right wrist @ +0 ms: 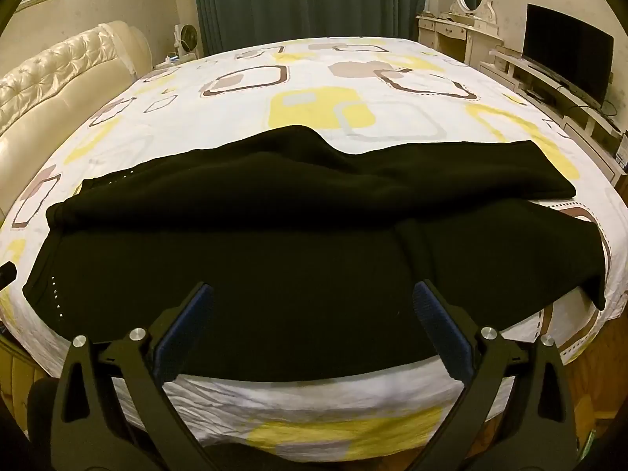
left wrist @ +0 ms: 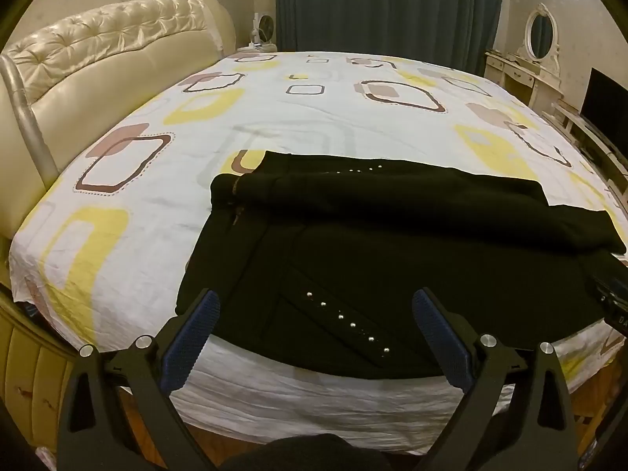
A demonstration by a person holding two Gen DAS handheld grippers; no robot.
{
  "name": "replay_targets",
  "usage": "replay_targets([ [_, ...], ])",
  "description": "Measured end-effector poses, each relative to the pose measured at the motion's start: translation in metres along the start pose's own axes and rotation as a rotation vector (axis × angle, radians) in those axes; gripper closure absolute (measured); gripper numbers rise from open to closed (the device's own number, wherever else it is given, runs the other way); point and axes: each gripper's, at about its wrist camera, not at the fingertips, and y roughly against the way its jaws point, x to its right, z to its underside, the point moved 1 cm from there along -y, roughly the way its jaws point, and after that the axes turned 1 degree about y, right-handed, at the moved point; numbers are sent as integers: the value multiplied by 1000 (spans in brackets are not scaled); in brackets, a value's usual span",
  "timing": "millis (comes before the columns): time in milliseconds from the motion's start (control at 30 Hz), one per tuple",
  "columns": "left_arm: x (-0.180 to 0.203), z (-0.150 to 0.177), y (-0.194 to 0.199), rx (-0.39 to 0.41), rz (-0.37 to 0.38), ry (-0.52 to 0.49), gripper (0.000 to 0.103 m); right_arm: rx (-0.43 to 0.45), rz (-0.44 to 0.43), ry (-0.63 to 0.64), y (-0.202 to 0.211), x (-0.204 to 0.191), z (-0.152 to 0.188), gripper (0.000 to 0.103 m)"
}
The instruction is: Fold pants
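Note:
Black pants (left wrist: 392, 259) lie across the near side of the bed, with a row of small silver studs (left wrist: 345, 320) near the waist end. In the right wrist view the same pants (right wrist: 294, 235) spread left to right, one leg lying behind the other. My left gripper (left wrist: 314, 306) hovers above the studded part near the bed's front edge, jaws wide open and empty. My right gripper (right wrist: 314, 302) hangs over the middle of the near leg, also wide open with nothing between its blue pads (right wrist: 431, 314).
The bed sheet (left wrist: 274, 117) is white with yellow and brown squares. A cream tufted headboard (left wrist: 110, 51) stands on the left. Teal curtains (right wrist: 306, 0), a white dresser with oval mirror (right wrist: 471, 11) and a dark TV (right wrist: 565, 51) stand beyond the bed.

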Motion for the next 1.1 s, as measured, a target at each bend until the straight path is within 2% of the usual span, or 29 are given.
replay_targets([
  [1100, 0, 0, 0, 0, -3, -2, 5, -11, 2, 8, -10, -3, 5, 2],
])
